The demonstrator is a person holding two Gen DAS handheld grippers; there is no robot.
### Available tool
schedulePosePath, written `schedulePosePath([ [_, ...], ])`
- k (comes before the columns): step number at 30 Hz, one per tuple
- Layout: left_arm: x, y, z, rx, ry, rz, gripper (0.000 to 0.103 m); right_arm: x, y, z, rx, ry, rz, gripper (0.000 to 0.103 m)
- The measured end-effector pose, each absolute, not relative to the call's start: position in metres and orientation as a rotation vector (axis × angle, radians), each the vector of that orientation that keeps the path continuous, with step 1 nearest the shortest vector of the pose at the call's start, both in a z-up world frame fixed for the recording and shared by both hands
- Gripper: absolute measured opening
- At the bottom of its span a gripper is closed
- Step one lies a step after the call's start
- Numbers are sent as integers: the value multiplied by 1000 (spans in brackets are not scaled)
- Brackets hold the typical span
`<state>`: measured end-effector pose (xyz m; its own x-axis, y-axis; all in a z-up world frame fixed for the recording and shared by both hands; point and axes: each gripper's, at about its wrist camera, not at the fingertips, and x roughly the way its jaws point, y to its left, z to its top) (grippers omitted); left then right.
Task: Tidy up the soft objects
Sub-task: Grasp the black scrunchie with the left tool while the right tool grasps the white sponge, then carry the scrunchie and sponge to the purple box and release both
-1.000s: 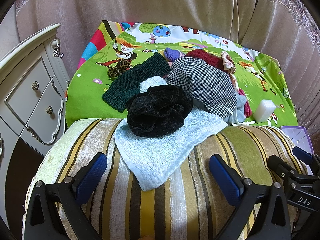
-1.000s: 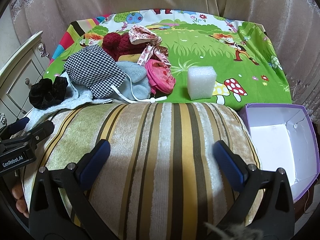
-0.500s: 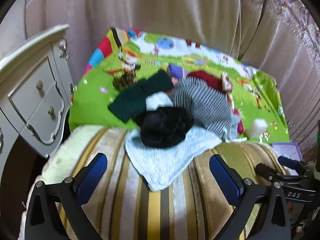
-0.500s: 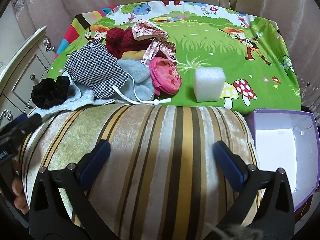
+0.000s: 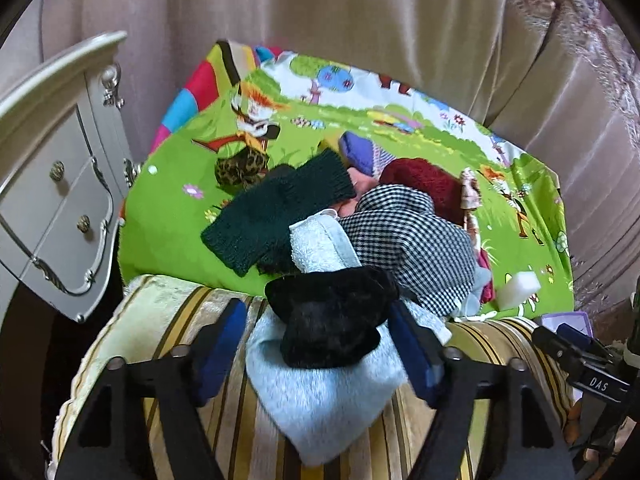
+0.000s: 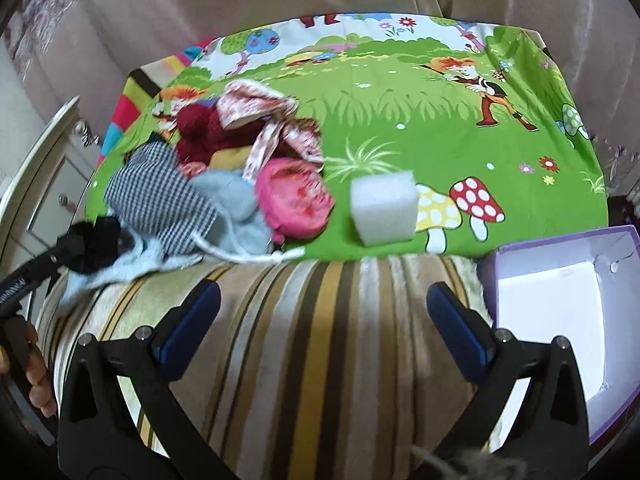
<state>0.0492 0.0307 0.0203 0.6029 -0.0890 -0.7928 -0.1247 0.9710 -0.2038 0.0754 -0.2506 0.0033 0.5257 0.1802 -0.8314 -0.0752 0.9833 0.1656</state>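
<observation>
Striped velvet cushion [image 6: 304, 340] lowest in both views, cartoon-print cloth [image 6: 400, 128] beyond at 12 o'clock. Heaped clothes [image 5: 400, 232] mid-cloth, light blue towel [image 5: 328, 392] draped onto cushion. Left gripper [image 5: 316, 336] closing — black velvet scrunchie [image 5: 332, 316] between pads, contact unclear. Right gripper [image 6: 324, 320] spread wide, empty — foam block [image 6: 384, 212] at 12, purple box [image 6: 560, 300] at 3.

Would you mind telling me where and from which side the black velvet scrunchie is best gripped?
Grip the black scrunchie across its bunched middle, coming from above and the near side. It sits puffed up on the blue towel, already between the closing left tool, so the pads can pinch it alone, probably without catching the towel.
</observation>
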Motion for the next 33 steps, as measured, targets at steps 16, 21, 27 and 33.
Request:
schedulePosePath([
  [16, 55, 23, 17, -234, 919, 22, 33, 139, -270, -22, 2, 1079, 67, 78],
  [21, 47, 17, 23, -215, 886, 30, 32, 146, -276, -31, 47, 1107, 86, 50],
  [27, 34, 12, 38, -224, 819, 48, 26, 131, -279, -15, 68, 1026, 93, 50],
  [33, 26, -9, 54, -207, 770, -1, 23, 109, -289, 2, 115, 961, 95, 50],
])
